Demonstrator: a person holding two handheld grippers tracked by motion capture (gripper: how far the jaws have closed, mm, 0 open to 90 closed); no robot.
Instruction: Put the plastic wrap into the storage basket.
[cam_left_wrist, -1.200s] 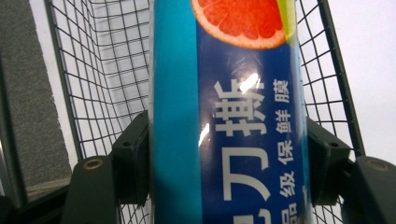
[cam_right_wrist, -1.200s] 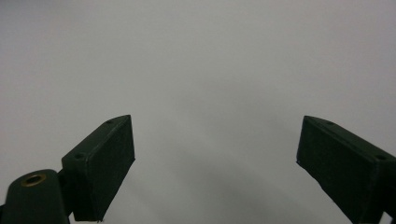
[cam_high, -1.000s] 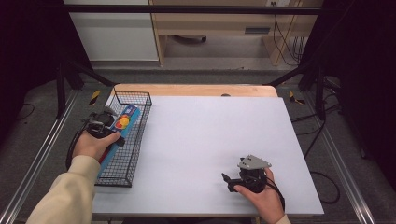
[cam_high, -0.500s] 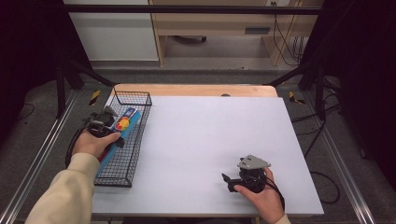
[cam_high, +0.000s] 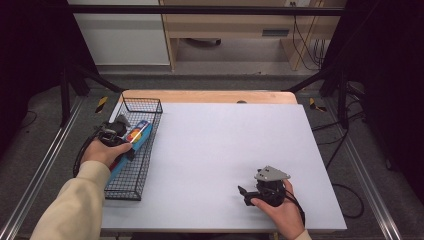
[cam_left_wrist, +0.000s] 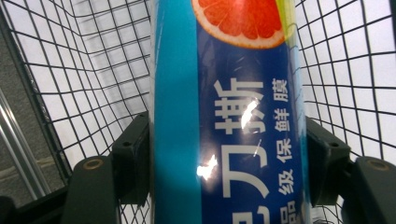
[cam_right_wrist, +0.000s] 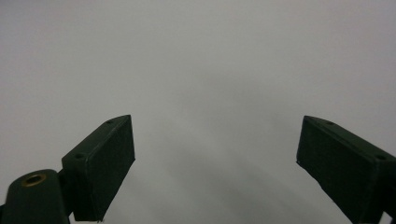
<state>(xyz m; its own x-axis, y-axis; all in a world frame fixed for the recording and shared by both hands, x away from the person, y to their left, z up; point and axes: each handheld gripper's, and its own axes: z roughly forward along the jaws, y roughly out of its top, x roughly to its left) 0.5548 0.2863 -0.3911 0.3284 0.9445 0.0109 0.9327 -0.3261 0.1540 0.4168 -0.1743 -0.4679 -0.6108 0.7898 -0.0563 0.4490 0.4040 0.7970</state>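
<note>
The jaws of the left gripper (cam_left_wrist: 227, 154) are clamped on a long blue box of cling film (cam_left_wrist: 229, 107), one black pad pressed flat against each long side of it, as the left gripper view shows; the box carries a picture of a cut grapefruit and white Chinese lettering, with a lighter turquoise band along one edge. Around it on every side runs the black mesh of a wire basket (cam_left_wrist: 79, 70), so the box sits inside the basket, lying along its length. From the high view the left gripper (cam_high: 116, 134) is over the basket's (cam_high: 131, 176) left rim, the box (cam_high: 134, 137) slanting away from the left hand (cam_high: 102, 151), whose cream sleeve (cam_high: 75, 202) comes in from the bottom edge. The basket stands on the left edge of the white worktop (cam_high: 220, 145). Well apart, near the worktop's front right, the right gripper (cam_high: 250, 192) rests in the right hand (cam_high: 280, 212); its jaws stand wide apart with nothing between them, pointing at bare white surface (cam_right_wrist: 201, 70).
</note>
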